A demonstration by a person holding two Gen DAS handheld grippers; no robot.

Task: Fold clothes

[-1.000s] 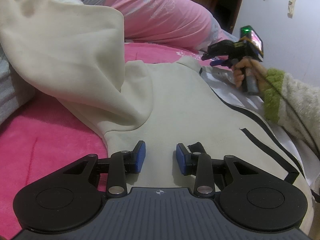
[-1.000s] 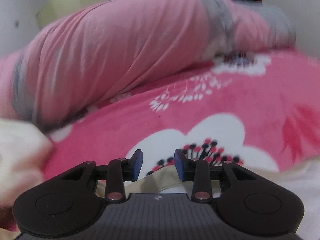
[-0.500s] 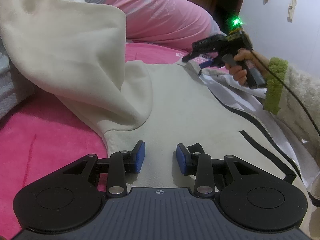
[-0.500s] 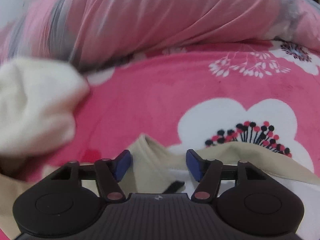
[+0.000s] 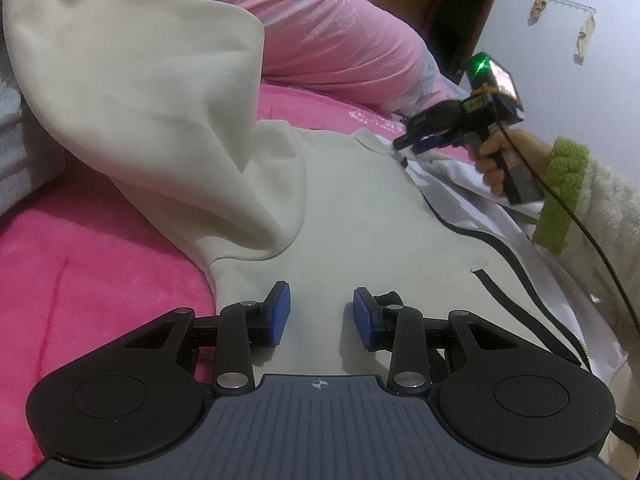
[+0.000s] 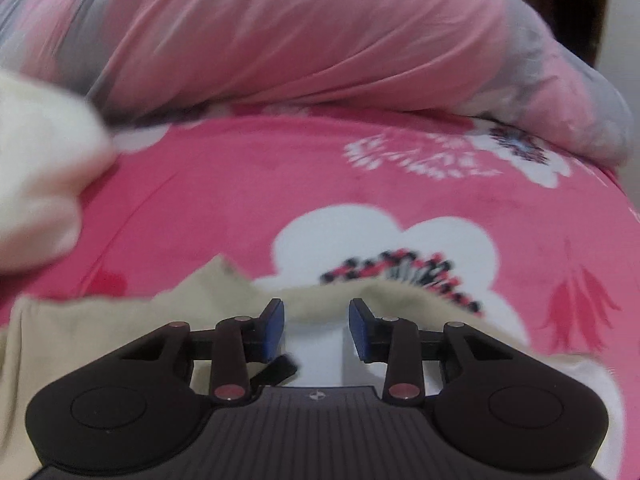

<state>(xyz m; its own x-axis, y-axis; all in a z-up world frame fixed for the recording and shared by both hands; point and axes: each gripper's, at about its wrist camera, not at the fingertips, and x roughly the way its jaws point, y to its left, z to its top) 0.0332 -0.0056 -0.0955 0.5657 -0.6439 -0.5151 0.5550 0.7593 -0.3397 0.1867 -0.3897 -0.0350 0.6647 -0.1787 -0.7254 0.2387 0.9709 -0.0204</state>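
Two hand-held grippers work a cream jacket on the bed: the left hand-held gripper hovers apart over the hem, and the right hand-held gripper is closing at the collar, nothing pinched yet. Next, I judge, it must clamp the collar.

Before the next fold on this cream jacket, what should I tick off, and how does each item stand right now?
1. Left hand-held gripper empty, jaws apart over the hem: ok.
2. Right hand-held gripper at the collar, jaws closing, fabric between them: firm hold cannot tell.
3. Cream jacket body flat on the pink blanket: ok.
4. Sleeve laid flat: not ok, heaped up.
5. Zipper closed: cannot tell.
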